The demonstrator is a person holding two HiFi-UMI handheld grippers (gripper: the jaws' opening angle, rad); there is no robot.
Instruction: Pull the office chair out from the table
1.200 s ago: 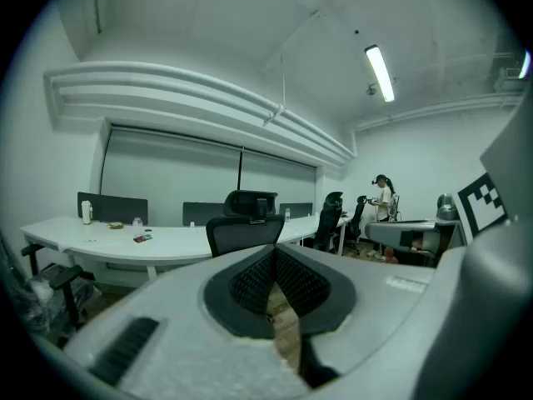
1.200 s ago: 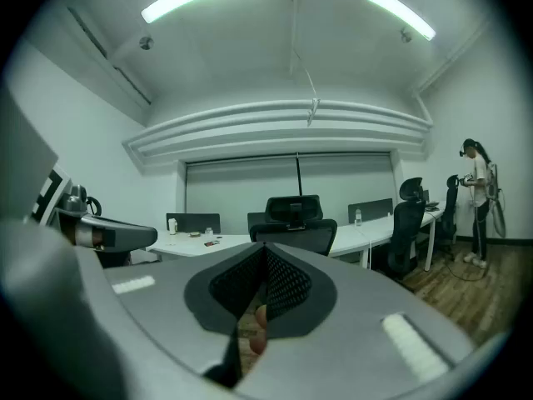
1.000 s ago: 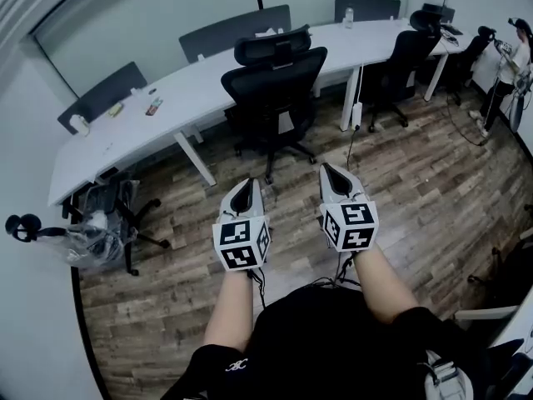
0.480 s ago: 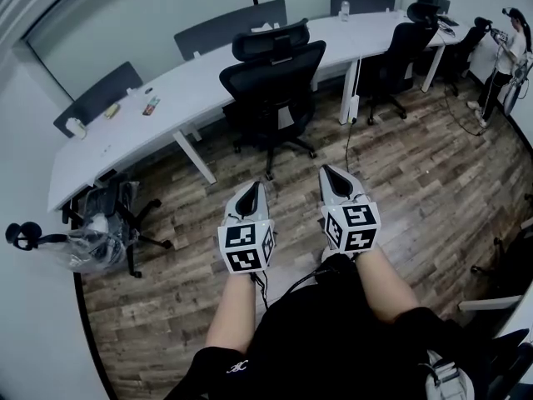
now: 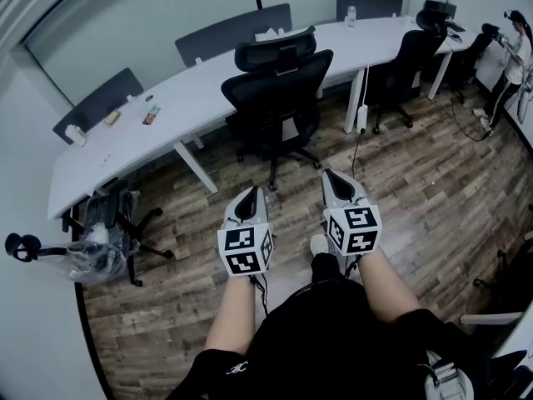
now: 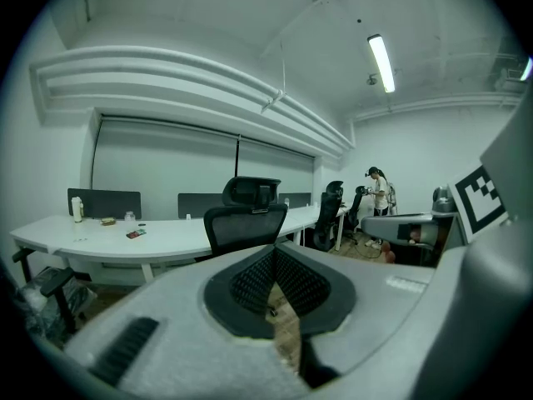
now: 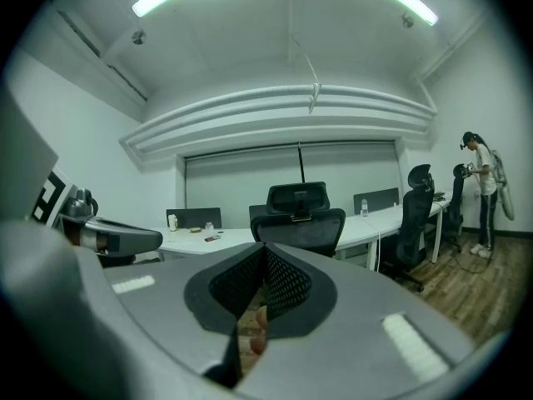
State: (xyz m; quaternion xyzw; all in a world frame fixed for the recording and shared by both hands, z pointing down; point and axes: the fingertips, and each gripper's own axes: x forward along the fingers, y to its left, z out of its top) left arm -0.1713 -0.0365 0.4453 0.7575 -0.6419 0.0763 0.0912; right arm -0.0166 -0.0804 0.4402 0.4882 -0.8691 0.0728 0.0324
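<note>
A black mesh office chair (image 5: 277,90) with a headrest stands tucked against the long white curved table (image 5: 200,90), its back toward me. It also shows straight ahead in the left gripper view (image 6: 244,222) and the right gripper view (image 7: 298,223). My left gripper (image 5: 247,197) and right gripper (image 5: 332,179) hang side by side over the wood floor, well short of the chair. Both are shut with nothing between the jaws.
A second black chair (image 5: 406,57) stands at the table to the right. A low chair with a plastic bag (image 5: 104,232) sits at the left wall. A person (image 5: 506,61) stands at the far right. Small items (image 5: 151,115) and a bottle (image 5: 351,12) lie on the table.
The chair and table sit slightly lower and nearer in the head view. Both grippers stay side by side and shut, a little lower in the picture.
</note>
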